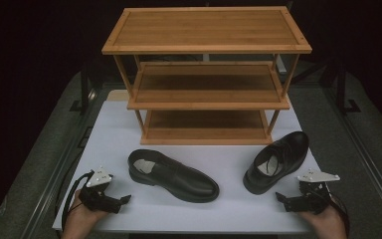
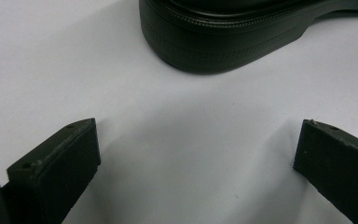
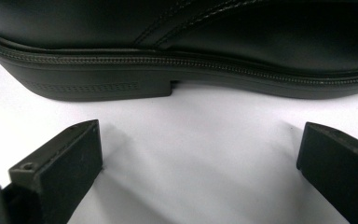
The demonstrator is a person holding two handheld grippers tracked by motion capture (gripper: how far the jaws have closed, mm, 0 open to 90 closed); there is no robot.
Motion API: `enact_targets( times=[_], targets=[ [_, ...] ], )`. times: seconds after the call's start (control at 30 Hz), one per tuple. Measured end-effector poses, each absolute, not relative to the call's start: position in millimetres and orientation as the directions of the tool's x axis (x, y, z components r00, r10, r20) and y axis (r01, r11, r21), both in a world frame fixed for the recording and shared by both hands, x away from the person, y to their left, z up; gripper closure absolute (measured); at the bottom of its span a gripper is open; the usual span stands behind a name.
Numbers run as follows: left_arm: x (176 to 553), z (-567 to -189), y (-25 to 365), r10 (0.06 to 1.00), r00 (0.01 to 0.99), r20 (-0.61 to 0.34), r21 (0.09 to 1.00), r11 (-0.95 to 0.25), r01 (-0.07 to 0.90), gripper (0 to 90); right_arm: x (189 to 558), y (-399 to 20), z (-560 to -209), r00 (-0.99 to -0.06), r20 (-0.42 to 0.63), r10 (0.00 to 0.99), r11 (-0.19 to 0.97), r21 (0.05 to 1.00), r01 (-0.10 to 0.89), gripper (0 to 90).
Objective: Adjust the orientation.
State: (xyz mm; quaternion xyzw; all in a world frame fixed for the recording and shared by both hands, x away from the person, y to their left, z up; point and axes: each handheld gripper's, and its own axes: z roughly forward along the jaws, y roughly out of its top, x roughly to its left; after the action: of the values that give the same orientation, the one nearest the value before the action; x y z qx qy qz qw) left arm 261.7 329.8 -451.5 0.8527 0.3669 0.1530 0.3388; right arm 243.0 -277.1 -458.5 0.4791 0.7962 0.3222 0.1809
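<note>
High view. Two black shoes lie on the white table (image 1: 109, 129) in front of a three-tier wooden rack (image 1: 206, 89). The left shoe (image 1: 171, 175) rests flat on its sole, toe toward the right; the right shoe (image 1: 277, 160) stands aslant, toe near the table's front. The left gripper (image 1: 125, 199) sits just beside the left shoe's heel end, and the right gripper (image 1: 280, 197) just beside the right shoe's toe. Both are apart from the shoes and hold nothing. Likely hazard: each shoe is wide and glossy, so a pinch across the rounded upper could slide off, and a shoe lifted by one end would probably swing and catch the rack's lowest shelf edge.

Left gripper view. The jaws stand wide apart with bare table between them. The rounded heel of the left shoe (image 2: 223, 42) lies ahead of the fingertips (image 2: 81, 135) and slightly right of centre, clear of both pads. A straight advance may push the heel away rather than straddle it, since the sole rests free on smooth board.

Right gripper view. The jaws again stand fully apart and empty. The right shoe (image 3: 177, 51) runs broadside across the frame, its heel block toward the left, near the fingertips (image 3: 81, 137) but untouched. Closing on the sole rim alone would give a shallow hold that could tip the shoe over.
</note>
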Motion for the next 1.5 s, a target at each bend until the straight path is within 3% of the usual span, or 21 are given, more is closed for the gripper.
enact_targets(
  times=[0.43, 0.5, 0.57, 0.7, 0.97, 1.5],
  targets=[
    [260.3, -448.9, 329.3, 0.737, 0.676, 0.012, 0.692, -0.494, 0.526, 1.6, 242.9, -277.3, -458.6, -0.476, 0.021, 0.879, 0.333, 0.687, 0.646, 0.0],
    [258.6, -445.3, 330.9, 0.731, 0.683, -0.009, 0.706, -0.479, 0.522, 14.6, 242.9, -277.4, -458.6, -0.476, 0.021, 0.879, 0.333, 0.688, 0.645, 0.0],
    [257.3, -442.2, 331.4, 0.731, 0.682, -0.010, 0.717, -0.470, 0.514, 17.3, 242.9, -277.3, -458.6, -0.476, 0.021, 0.879, 0.333, 0.687, 0.646, 0.0],
    [255.8, -437.3, 333.4, 0.721, 0.693, -0.020, 0.733, -0.460, 0.500, 36.9, 243.0, -277.4, -458.6, -0.476, 0.022, 0.879, 0.333, 0.687, 0.646, 0.0],
    [263.0, -417.4, 341.4, 0.705, 0.707, -0.054, 0.755, -0.435, 0.491, 90.0, 243.0, -277.4, -458.6, -0.476, 0.022, 0.879, 0.332, 0.687, 0.646, 0.0],
    [314.8, -402.6, 345.1, 0.747, 0.663, -0.052, 0.779, -0.384, 0.495, 90.0, 243.1, -277.5, -458.7, -0.477, 0.022, 0.879, 0.332, 0.688, 0.645, 0.0]
  ],
)
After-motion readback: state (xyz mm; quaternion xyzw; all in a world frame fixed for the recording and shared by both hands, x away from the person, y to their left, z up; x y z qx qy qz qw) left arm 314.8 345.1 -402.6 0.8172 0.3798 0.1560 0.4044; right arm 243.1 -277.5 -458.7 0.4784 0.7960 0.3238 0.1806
